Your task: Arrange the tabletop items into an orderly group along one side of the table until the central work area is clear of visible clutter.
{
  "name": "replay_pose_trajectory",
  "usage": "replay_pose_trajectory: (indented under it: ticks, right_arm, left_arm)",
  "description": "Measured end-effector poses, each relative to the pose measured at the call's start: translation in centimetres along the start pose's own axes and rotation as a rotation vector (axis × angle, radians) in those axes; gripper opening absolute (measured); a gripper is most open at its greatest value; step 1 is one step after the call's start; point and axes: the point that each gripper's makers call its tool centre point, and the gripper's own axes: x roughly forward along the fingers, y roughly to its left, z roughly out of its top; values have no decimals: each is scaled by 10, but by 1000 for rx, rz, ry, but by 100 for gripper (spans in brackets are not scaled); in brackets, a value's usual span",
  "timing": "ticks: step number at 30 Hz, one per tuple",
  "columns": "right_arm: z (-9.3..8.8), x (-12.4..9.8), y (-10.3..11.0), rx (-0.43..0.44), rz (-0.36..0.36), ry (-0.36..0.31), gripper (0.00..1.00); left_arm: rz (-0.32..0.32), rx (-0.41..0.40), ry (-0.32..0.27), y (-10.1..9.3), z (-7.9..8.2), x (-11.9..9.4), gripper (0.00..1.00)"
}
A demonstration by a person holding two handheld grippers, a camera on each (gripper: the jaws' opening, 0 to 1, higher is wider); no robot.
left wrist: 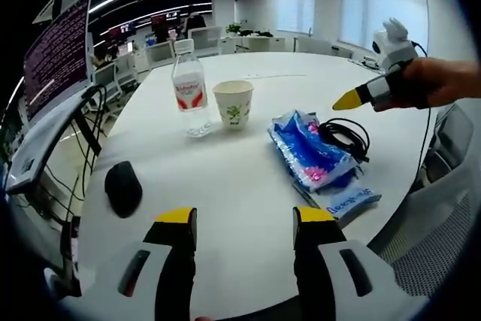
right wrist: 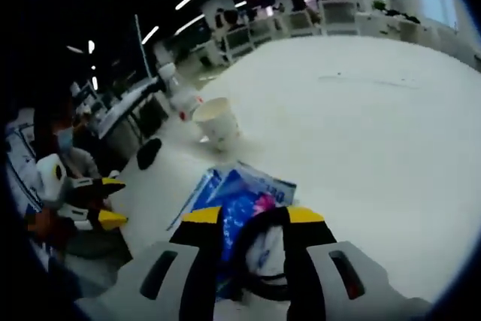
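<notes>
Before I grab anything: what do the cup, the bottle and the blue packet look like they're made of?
Cup: looks like matte paper, opaque white with a printed green pattern and a rolled rim. Bottle: clear plastic by the look, see-through walls, white cap, red-and-white label. Blue packet: thin glossy plastic film, probably; it crinkles and catches highlights. The black cable coiled against it seems rubbery, dull-coated.

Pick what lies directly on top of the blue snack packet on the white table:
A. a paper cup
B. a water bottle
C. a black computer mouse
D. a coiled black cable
D: in the left gripper view the coiled black cable rests on the blue snack packet, while the black computer mouse, paper cup and water bottle stand apart from it on the table.
</notes>
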Motion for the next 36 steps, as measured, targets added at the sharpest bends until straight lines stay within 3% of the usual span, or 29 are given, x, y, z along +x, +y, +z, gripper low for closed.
replay_pose_trajectory:
  ticks: [3,10,21,36]
  right_arm:
    - [-17,-7,-2,-47,-3,32,30]
    - [-41,-22,-8,-47,-11,52,31]
    - [-69,-38,-17,3,-21,48,31]
    - [-87,-57,-26,33,-40,42,33]
  left_arm:
    - [-4,6,7,0,-1,1,52]
    - [-2,26,19,-2,-3,1,51]
    - [0,37,40,-3,-6,3,51]
    - [-14,44,55,-9,-5,4,51]
